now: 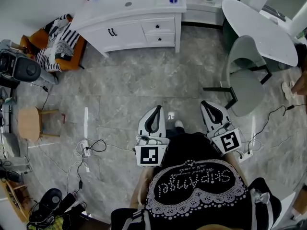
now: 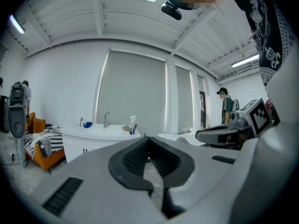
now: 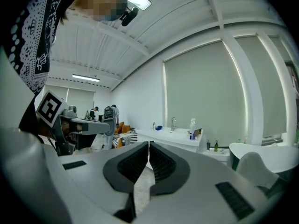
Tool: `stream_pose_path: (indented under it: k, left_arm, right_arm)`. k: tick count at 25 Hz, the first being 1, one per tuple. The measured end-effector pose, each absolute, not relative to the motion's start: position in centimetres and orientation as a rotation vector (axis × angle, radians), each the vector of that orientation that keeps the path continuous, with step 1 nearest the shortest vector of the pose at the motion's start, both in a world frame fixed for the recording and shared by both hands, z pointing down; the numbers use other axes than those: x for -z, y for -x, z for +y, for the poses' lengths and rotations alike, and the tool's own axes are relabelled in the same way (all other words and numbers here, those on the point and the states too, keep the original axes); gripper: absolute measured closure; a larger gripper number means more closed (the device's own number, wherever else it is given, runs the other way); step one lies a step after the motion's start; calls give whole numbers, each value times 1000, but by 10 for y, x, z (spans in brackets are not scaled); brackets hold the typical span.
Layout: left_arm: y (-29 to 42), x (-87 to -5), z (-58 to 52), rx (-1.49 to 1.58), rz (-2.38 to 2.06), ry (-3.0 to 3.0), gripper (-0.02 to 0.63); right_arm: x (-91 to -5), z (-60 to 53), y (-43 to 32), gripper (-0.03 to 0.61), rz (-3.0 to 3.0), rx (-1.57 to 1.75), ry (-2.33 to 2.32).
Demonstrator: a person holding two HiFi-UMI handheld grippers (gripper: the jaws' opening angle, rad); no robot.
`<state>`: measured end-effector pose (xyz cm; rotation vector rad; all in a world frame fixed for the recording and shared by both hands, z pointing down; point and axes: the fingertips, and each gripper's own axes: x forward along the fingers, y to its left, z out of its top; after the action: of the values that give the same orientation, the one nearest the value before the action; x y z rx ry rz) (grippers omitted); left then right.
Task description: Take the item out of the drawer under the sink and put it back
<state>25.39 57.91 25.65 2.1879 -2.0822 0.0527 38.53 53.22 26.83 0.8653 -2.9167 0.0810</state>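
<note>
Facing the white sink cabinet (image 1: pixel 125 14) across a grey stone-tile floor (image 1: pixel 139 85), the left gripper (image 1: pixel 156 110) and right gripper (image 1: pixel 207 104) both have jaws closed together on nothing. Cabinet drawers (image 1: pixel 159 26) are shut, so the item is hidden from view. Studded lettering on the person's top (image 1: pixel 192 183) cannot be read reliably.

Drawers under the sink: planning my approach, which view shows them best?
The head view: the drawers show whole, knobs included. The left gripper view catches only a distant strip of cabinet front; the right gripper view mostly the countertop.
</note>
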Motion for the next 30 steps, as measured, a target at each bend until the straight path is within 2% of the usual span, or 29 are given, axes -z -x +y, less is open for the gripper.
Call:
stream_pose_path:
  k: [7, 22, 30]
  left_arm:
    - [-242, -266, 569, -95, -2040, -2180, 611]
    - [-148, -258, 524, -78, -1994, -2178, 611]
    - [-127, -271, 513, -161, -1938, -2182, 611]
  right_arm:
    - [-271, 523, -376, 557, -2939, -162, -869]
    - [-271, 484, -293, 557, -2866, -266, -964]
    - [-280, 472, -275, 557, -2820, -300, -1019]
